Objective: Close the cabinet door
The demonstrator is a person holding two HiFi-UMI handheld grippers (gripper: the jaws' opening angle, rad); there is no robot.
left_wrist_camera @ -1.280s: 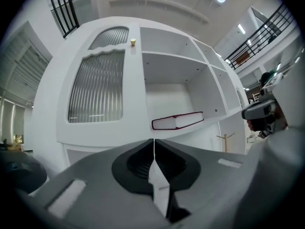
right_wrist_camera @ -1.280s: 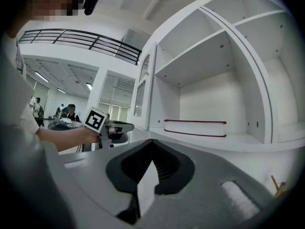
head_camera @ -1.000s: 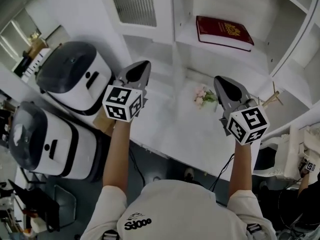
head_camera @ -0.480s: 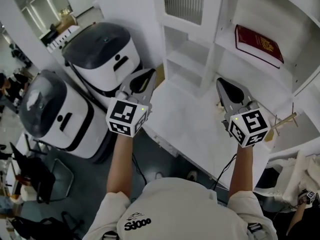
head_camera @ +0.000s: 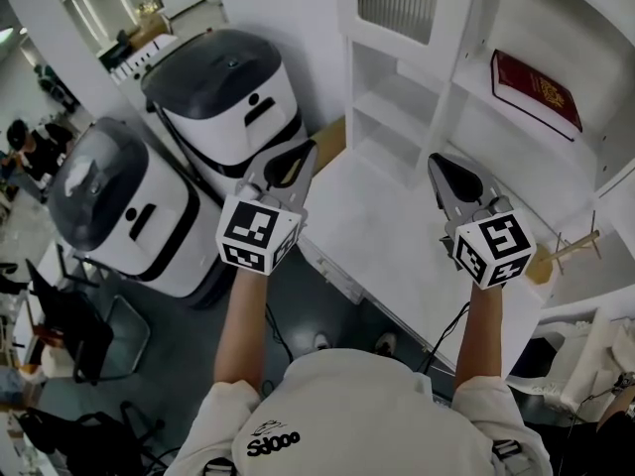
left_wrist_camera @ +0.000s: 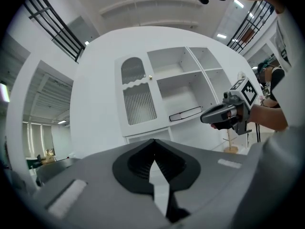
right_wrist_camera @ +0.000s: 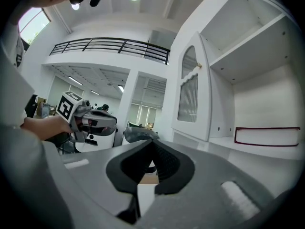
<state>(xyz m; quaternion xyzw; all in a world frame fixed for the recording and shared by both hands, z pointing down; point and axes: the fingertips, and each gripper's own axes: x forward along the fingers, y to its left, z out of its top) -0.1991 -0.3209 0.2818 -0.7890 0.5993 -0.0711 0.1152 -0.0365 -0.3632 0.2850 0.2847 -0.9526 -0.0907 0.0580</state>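
The white cabinet door [head_camera: 396, 3] has a ribbed glass panel and stands at the top of the head view, left of the open shelves. In the right gripper view the door [right_wrist_camera: 190, 95] looks swung out from the cabinet front, with a small knob [right_wrist_camera: 199, 66]. My left gripper [head_camera: 297, 157] is shut and empty, level over the counter's left edge, well short of the door [left_wrist_camera: 138, 99]. My right gripper [head_camera: 443, 170] is also shut with nothing in it, over the counter below the shelves. Neither touches the door.
A red book [head_camera: 536, 87] lies on an open shelf to the right. Two white and black rounded machines [head_camera: 223, 92] stand on the floor to the left. A wooden stand [head_camera: 571, 248] sits at the counter's right end. The white counter [head_camera: 387, 236] spreads below both grippers.
Both grippers have slid left along the counter, and the head view has swung left with them. The small flowers have left the picture. Both jaws stay shut.
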